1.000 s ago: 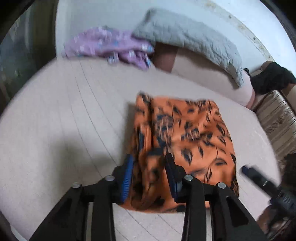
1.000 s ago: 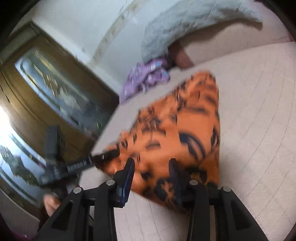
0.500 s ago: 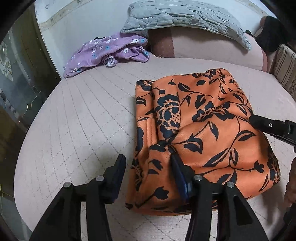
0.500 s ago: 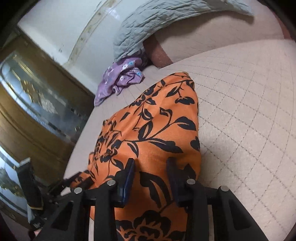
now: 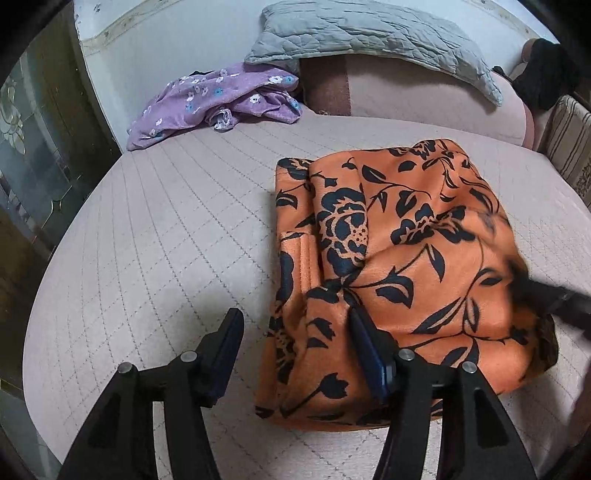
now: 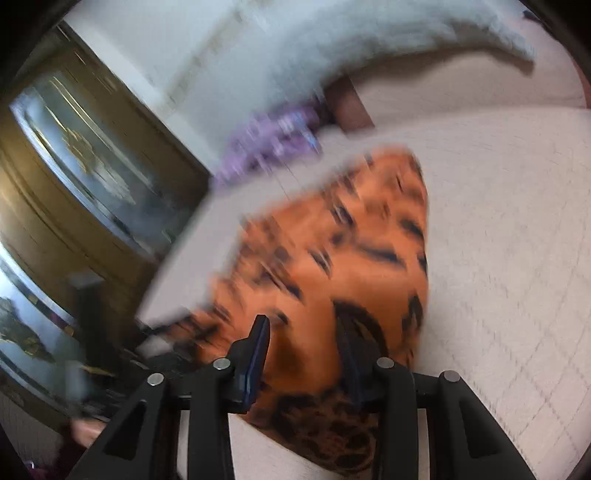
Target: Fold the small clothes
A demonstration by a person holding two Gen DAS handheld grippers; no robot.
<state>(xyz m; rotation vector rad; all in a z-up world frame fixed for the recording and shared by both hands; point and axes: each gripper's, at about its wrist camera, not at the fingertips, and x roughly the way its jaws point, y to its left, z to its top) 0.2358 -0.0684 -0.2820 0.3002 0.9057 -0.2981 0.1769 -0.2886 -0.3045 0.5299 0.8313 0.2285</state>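
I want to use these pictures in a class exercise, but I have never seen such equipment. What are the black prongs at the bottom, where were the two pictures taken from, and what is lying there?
No robot is at work here: a person holds a hand tool with two black fingers in each hand, and a wide-angle camera on each tool looks forward along its fingers. One picture comes from the left gripper, the other, blurred by movement, from the right gripper.

On the quilted bed lies a folded orange cloth with black flowers. Further back lie a crumpled purple flowered garment and a grey pillow.

The left gripper's jaws have just been opening; they stand apart over the cloth's near edge, not pinching it. Whether the right gripper grips the cloth is too blurred to tell.
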